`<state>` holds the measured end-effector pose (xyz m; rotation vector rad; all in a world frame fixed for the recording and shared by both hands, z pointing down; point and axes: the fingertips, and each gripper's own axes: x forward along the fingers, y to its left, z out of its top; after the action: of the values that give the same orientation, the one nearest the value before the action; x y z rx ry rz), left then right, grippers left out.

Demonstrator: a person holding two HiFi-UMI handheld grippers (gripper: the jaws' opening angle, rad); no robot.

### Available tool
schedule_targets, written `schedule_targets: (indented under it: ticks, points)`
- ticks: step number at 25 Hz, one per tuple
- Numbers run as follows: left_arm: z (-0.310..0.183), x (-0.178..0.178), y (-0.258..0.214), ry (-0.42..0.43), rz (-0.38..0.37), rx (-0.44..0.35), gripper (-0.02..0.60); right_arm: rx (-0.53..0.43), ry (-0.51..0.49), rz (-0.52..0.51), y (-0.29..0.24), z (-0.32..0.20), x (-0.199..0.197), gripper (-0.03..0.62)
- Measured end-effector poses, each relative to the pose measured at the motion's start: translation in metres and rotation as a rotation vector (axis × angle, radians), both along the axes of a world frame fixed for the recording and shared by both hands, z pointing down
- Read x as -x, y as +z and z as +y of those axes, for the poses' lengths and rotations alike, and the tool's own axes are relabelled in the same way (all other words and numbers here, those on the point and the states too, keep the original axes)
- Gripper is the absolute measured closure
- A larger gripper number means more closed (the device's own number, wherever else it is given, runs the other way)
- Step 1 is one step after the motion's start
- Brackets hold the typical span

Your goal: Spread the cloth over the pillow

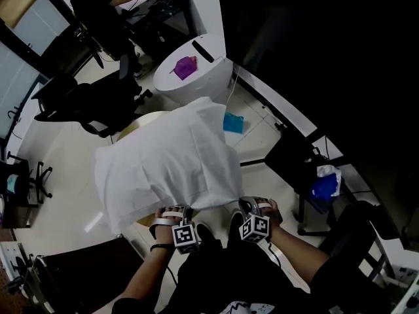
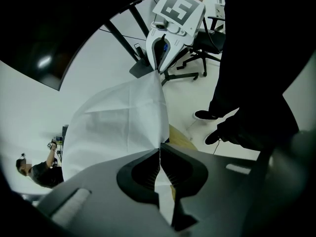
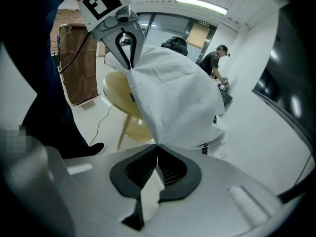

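Note:
A white cloth hangs spread between my two grippers and drapes over a round wooden table. No pillow shows; the cloth hides whatever lies under it. At the cloth's near edge my left gripper pinches one corner and my right gripper pinches the other. In the left gripper view the jaws are shut on the cloth, and the right gripper holds the far corner. Seen from the right gripper, its jaws are shut on the cloth, with the left gripper across from it.
A white round bin with a purple thing on it stands behind the table. A black office chair is at the left. A blue object lies on the floor. At the right a dark stand holds a blue bag. A person works at the back.

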<state>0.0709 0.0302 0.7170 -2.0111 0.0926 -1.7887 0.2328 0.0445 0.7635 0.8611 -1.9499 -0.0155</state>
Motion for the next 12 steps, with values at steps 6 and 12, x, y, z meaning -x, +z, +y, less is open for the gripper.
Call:
schedule_targets:
  ticks: [6, 12]
  points:
    - [-0.011, -0.003, 0.006, -0.031, 0.007, 0.003, 0.581, 0.026, 0.02, -0.031, -0.002, -0.009, -0.004, 0.582]
    - [-0.021, -0.006, 0.008, -0.073, 0.024, -0.004, 0.581, -0.003, 0.041, -0.094, -0.029, -0.024, -0.013, 0.515]
